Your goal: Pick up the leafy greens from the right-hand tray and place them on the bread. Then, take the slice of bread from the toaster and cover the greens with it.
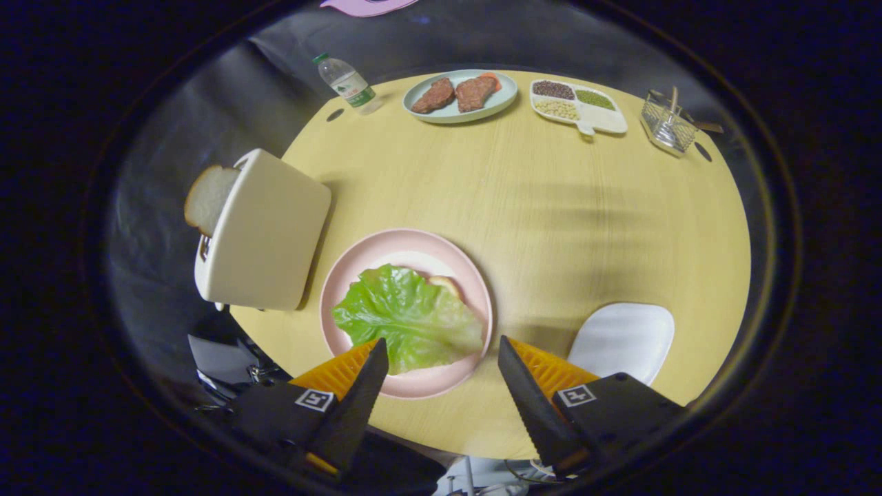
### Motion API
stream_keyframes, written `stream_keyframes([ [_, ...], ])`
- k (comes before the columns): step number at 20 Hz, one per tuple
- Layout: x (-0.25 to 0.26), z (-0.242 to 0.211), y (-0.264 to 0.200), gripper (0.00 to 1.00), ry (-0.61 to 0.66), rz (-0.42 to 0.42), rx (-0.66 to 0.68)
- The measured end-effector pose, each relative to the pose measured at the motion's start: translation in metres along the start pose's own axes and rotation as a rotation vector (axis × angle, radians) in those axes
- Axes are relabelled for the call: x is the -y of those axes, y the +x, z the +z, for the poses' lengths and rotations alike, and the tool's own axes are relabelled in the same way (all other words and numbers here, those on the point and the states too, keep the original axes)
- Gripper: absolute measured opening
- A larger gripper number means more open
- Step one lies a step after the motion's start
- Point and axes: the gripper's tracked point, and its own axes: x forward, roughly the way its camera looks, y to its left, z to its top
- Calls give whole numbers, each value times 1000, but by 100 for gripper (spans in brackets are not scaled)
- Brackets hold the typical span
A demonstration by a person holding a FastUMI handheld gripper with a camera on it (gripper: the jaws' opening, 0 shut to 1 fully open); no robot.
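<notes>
Bread [444,281] mostly under greens [410,320]

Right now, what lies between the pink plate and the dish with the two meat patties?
Bare table in the gripper view. The open gripper hovers over the plate.

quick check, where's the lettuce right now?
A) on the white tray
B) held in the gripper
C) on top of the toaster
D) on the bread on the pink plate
D: the lettuce lies over the bread on the pink plate, just ahead of the open, empty gripper; the white tray is bare.
</notes>
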Motion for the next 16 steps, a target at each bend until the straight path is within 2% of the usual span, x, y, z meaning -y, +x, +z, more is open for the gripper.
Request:
stream_keyframes([
  [6, -21, 18, -23, 100, 9, -41, -13],
  [10, -53, 43, -43, 100, 132, -22, -18],
  [14, -76, 77, -59, 100, 183, -59, 4],
  [16, -101, 92, -63, 100, 224, -31, 8],
])
